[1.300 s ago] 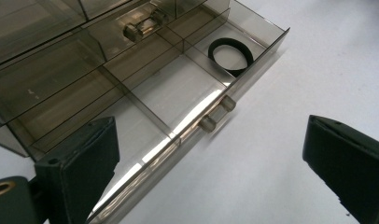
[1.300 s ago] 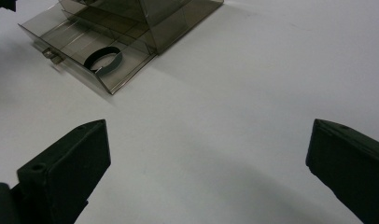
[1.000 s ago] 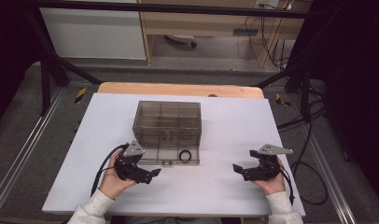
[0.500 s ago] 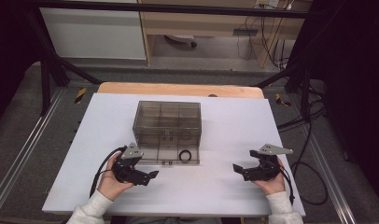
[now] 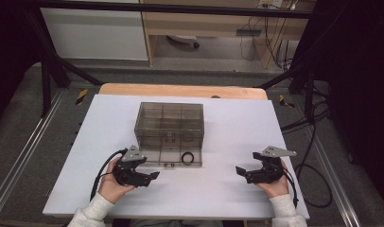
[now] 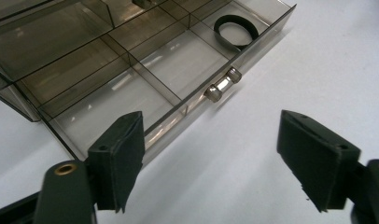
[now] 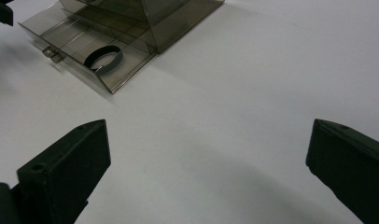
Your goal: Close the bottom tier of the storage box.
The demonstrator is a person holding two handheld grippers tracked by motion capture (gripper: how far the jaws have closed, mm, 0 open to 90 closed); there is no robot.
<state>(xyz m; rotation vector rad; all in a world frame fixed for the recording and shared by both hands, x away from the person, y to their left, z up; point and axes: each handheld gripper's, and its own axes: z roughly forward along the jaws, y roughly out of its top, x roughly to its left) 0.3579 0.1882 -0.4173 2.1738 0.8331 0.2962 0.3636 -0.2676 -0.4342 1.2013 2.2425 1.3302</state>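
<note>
the left gripper [image 6: 211, 158], jaws apart with nothing between them and just closing a little, sits nearest the pulled-out drawer [image 6: 131, 88], whose knob [image 6: 222, 83] lies at twelve o'clock from it, while the right gripper [image 5: 241, 171] waits open, well apart.

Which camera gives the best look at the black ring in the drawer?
The left gripper view: the black ring lies close and sharp in the open drawer's end compartment. The right gripper view shows it farther off; the high view shows it small.
</note>
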